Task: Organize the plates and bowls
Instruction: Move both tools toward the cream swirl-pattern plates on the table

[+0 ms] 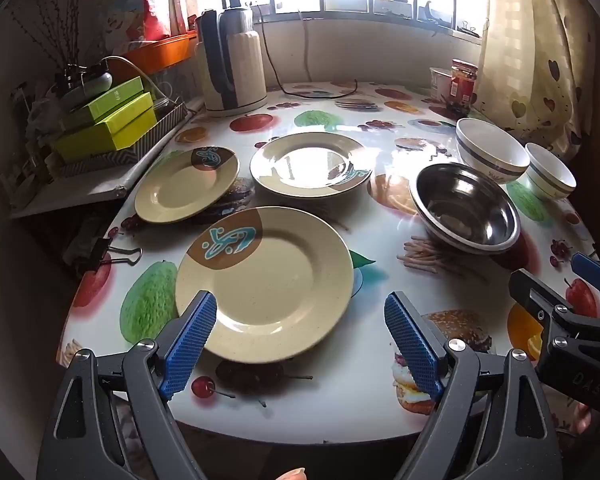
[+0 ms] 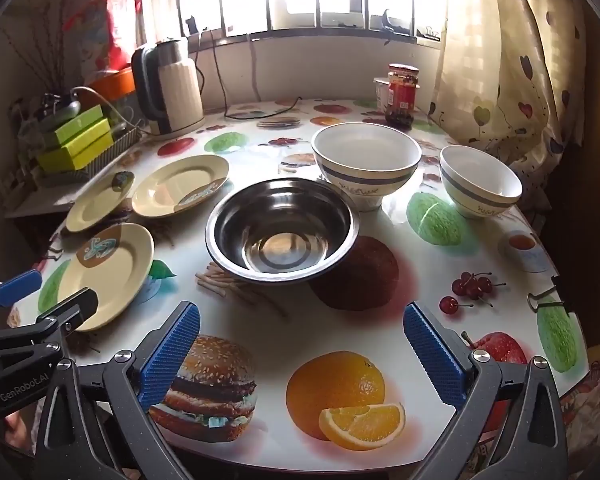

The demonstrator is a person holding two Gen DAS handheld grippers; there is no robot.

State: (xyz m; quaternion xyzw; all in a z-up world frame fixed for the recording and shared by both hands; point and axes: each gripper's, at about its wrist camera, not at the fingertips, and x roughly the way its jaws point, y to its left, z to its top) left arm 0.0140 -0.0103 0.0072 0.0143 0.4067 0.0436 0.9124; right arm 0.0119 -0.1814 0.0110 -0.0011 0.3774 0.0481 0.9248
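Spanning both views, round worktop [image 2: 340, 332] with fruit-and-burger print holds everything. Steel bowl [image 2: 282, 228] sits mid-worktop, large white bowl [image 2: 366, 164] just behind it, small white bowl [image 2: 480, 182] off to its right. Three cream plates left, none stacked: near plate [image 1: 264, 280], back-left plate [image 1: 186, 186], back-centre plate [image 1: 310, 164]. Left tool [image 1: 300, 340] spread wide, empty, over near plate's front edge. Right tool [image 2: 300, 356] spread wide, empty, over bare worktop.
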